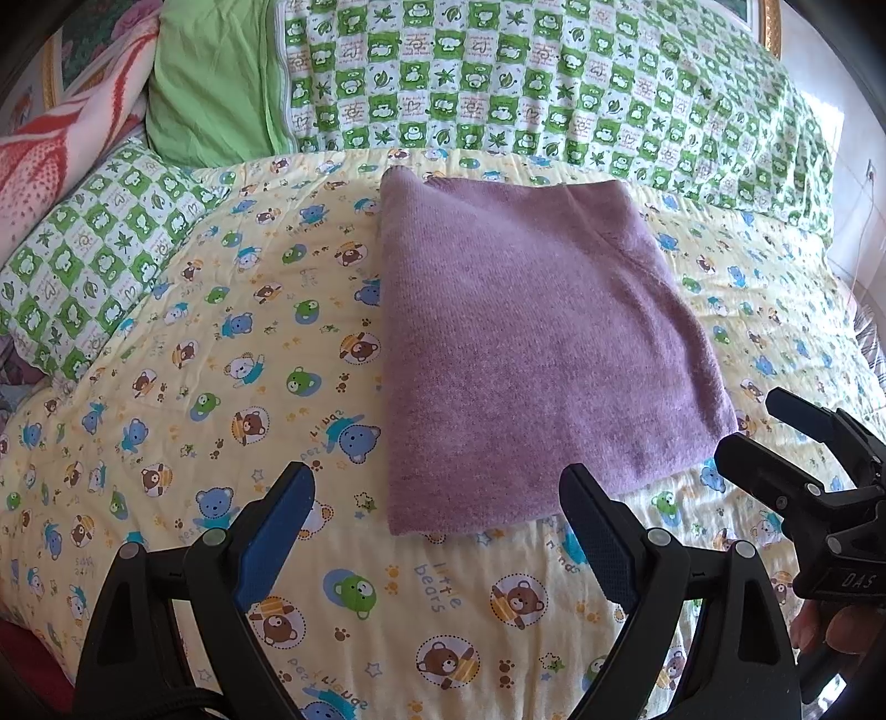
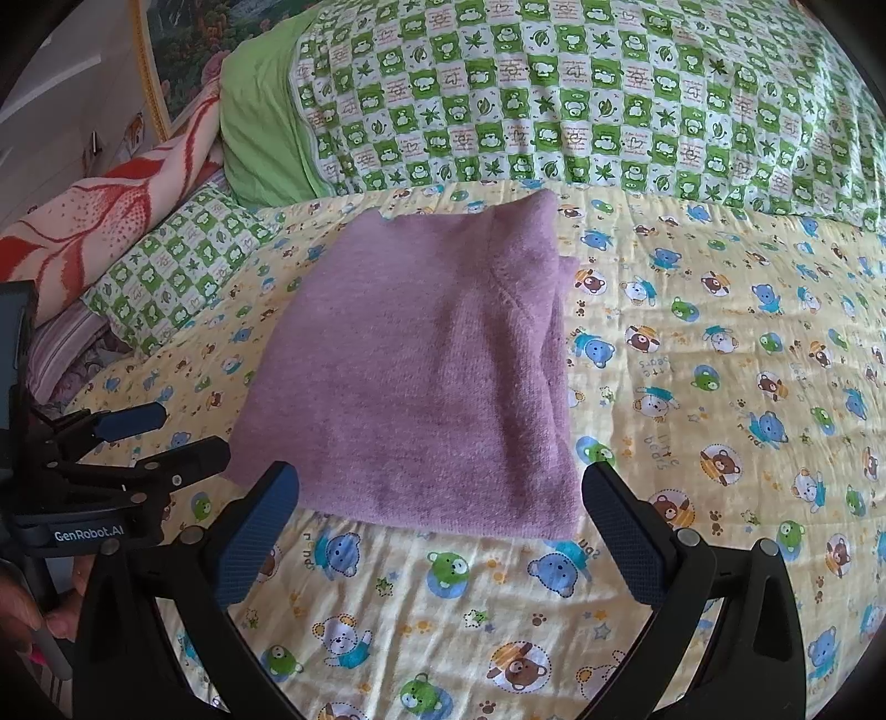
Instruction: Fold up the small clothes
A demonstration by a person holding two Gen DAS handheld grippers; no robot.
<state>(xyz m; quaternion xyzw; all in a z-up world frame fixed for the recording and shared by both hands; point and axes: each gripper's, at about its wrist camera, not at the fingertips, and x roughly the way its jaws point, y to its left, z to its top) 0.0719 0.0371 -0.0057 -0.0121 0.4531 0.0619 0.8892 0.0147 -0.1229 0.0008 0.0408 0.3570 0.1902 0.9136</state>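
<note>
We see the purple garment [image 1: 531,338] lying folded into a neat rectangle on the bed [image 1: 221,332], so folding looks nearly done. Our left hand-held gripper [image 1: 437,531] and right hand-held gripper [image 2: 440,526] both hover with jaws apart, holding nothing.

A home bedroom. A bed fills the scene, spread with a yellow bear-print quilt [image 1: 221,387]; at its far side lie a green checked pillow [image 2: 581,99] and a smaller matching pillow [image 1: 94,266]. A red-patterned blanket [image 2: 94,221] and a gilt-framed picture [image 2: 183,50] stand far left.
</note>
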